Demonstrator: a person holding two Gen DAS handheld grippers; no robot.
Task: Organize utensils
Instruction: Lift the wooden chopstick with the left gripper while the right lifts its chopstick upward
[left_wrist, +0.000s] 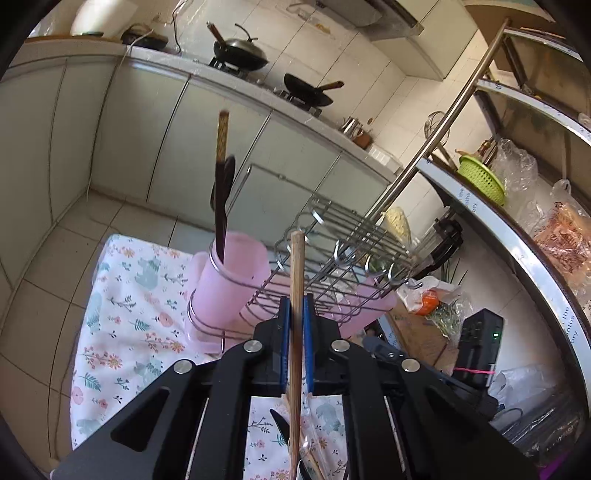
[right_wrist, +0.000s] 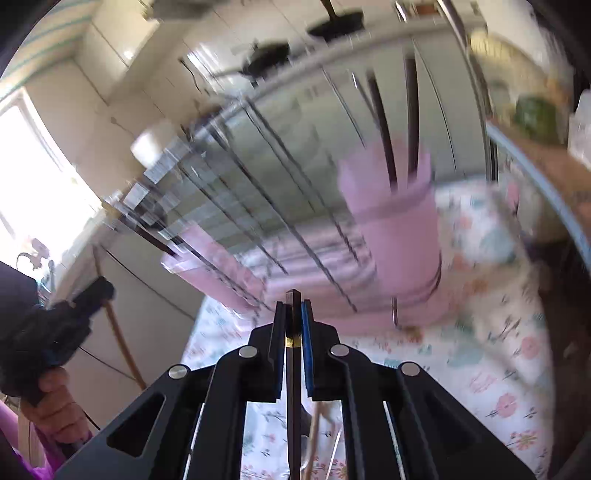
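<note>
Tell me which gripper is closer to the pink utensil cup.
Hard to call. The left gripper, shut on a light wooden chopstick, sits just below the pink cup. The right gripper, holding a dark chopstick, looks similarly close.

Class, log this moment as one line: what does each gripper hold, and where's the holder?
left gripper: shut on light wooden chopstick | right gripper: shut on dark chopstick | pink utensil cup: ahead, in wire rack

We see our left gripper built of matte black linkage arms joined by round silver pivot screws, with thin blue pads lining both fingers. Our right gripper is made the same. Beside it, our left hand shows a purple sleeve.
</note>
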